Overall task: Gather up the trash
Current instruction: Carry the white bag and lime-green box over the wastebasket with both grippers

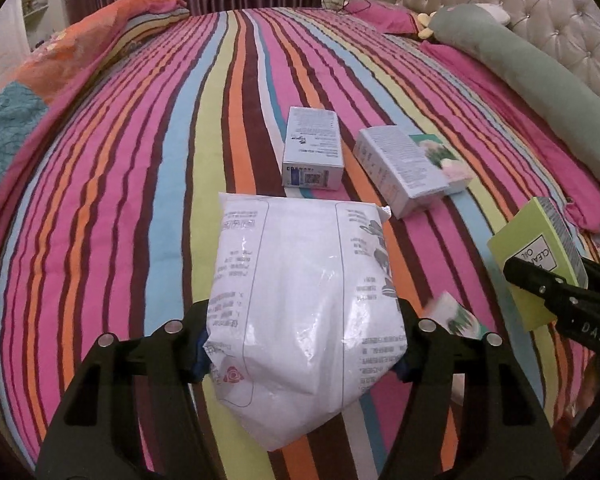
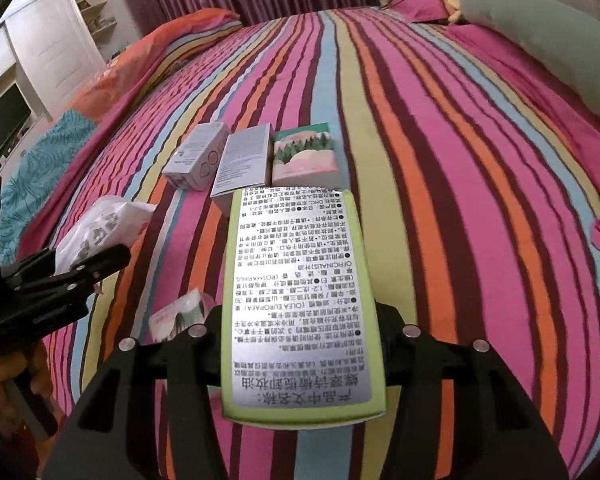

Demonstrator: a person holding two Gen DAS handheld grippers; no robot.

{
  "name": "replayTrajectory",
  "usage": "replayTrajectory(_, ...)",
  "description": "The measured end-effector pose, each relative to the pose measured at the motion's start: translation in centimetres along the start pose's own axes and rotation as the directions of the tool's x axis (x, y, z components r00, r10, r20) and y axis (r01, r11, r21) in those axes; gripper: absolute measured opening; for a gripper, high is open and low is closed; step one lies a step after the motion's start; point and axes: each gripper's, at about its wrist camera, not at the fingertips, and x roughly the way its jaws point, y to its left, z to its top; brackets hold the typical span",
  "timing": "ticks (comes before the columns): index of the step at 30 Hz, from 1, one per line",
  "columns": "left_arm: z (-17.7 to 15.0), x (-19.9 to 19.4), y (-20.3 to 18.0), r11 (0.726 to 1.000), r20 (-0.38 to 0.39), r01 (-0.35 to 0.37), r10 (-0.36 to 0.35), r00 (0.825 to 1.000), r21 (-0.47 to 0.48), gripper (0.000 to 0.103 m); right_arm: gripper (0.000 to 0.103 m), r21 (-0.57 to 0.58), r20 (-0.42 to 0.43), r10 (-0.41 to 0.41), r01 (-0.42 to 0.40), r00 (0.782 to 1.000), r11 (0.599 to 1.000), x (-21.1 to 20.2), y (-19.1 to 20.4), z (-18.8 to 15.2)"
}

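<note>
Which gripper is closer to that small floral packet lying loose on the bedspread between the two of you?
Left, narrowly. The small floral packet lies just beside the left gripper, which clamps the white bag. The right gripper, clamping the green box, sits slightly farther.

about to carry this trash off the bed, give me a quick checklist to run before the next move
1. Left gripper shut on the white plastic bag: ok, jaws press both its sides.
2. Right gripper shut on the green box: ok, jaws clamp its long sides.
3. Bag lifted clear of the striped bedspread: cannot tell, its far end may still touch.
4. All trash collected: not ok. The blue-white box, the grey box, the floral box and a small floral packet still lie on the bed.
5. A bin or drop-off in sight: not ok, none in either view.
</note>
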Motion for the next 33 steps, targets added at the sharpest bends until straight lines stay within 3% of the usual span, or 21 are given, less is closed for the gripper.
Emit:
replayTrajectory(14,-6.1,-5.4,-1.5,1.0,0.01,0.023,-0.023,1.0,0.008,0.063,0.048,-0.008,0.028,-0.055,0.055,0.998,0.998,-5.4,0.5,-4.6)
replayTrajectory(33,-11.8,-10.2,-2.7,0.998,0.032,0.044,-0.045,0.998,0.036,0.063,0.048,0.059,0.044,-0.031,0.028,0.999,0.998,-9.9,0.1,-9.7)
